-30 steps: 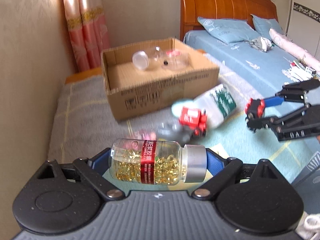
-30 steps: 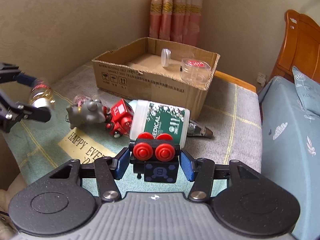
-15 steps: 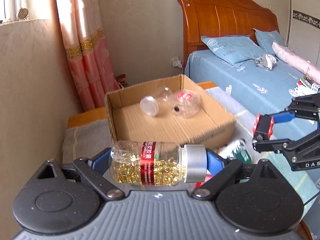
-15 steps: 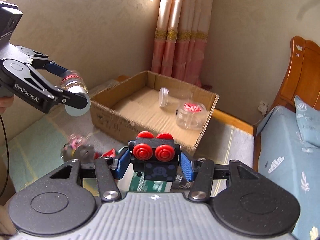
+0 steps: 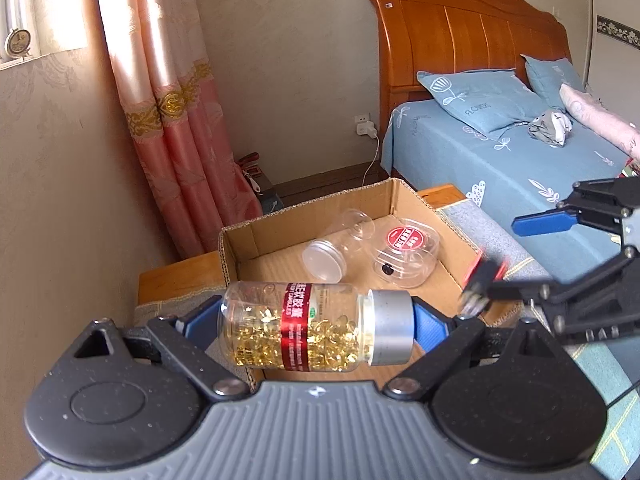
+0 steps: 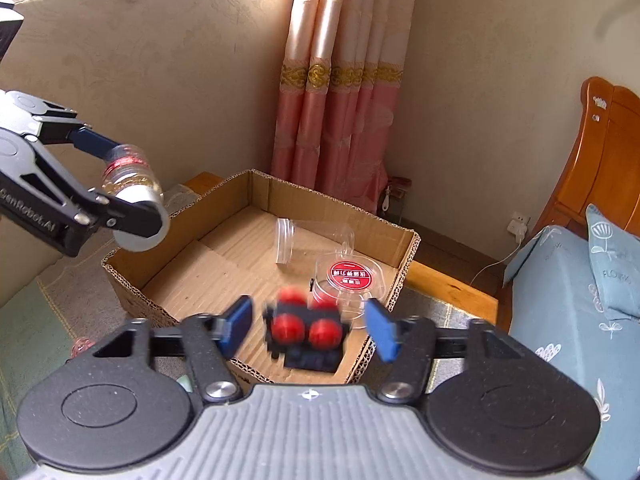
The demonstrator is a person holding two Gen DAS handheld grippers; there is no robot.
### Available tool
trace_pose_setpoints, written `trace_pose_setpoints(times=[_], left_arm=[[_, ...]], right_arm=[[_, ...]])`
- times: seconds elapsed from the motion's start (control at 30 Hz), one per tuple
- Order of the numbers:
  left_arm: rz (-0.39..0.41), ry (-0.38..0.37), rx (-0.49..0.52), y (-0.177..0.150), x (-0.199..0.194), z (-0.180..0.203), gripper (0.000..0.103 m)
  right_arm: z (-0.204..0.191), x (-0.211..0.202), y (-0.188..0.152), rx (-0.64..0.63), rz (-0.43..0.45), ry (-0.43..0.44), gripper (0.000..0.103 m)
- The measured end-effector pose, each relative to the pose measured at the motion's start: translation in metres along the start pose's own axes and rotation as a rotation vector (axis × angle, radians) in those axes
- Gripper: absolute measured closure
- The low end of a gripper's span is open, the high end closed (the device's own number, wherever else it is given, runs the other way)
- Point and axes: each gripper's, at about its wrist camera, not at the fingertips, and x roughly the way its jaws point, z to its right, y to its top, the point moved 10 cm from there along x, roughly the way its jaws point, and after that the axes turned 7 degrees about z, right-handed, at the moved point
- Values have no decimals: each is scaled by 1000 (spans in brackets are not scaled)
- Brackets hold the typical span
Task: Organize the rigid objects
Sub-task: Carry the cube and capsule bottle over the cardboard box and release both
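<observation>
My left gripper (image 5: 316, 320) is shut end to end on a clear bottle of golden capsules (image 5: 312, 326) with a red label and silver cap, held above the near-left corner of the cardboard box (image 5: 248, 236). My right gripper (image 6: 308, 326) is opening: its blue pads stand apart from the black toy with red knobs (image 6: 306, 334), which is blurred between them over the box's near edge (image 6: 132, 292). In the left wrist view the same toy (image 5: 482, 276) drops beside the right gripper's fingers. The bottle (image 6: 130, 180) also shows at the left of the right wrist view.
Inside the box lie a clear jar on its side (image 6: 308, 246) and a round clear container with a red lid (image 6: 350, 280). A bed with blue sheets (image 5: 500, 156) is to the right, a pink curtain (image 6: 340, 92) and wall behind. A patterned cloth (image 6: 28, 320) covers the surface.
Both grippers moved forward and up to the box. The right gripper's jaws spread and let go of the black toy, now blurred as it falls. The left still holds the bottle.
</observation>
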Motion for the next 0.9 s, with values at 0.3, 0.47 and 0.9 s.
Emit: trace_pose_setpoints(times=[0.3, 0.47, 0.9], left_arm=[[-28, -14, 8, 18, 34, 1, 9], [-54, -4, 0, 25, 55, -2, 9], [-132, 35, -73, 18, 106, -18, 8]], right_arm=[[1, -17, -12, 37, 22, 13, 0], [7, -28, -18, 49, 21, -6, 0], [14, -37, -25, 50, 7, -32, 0]])
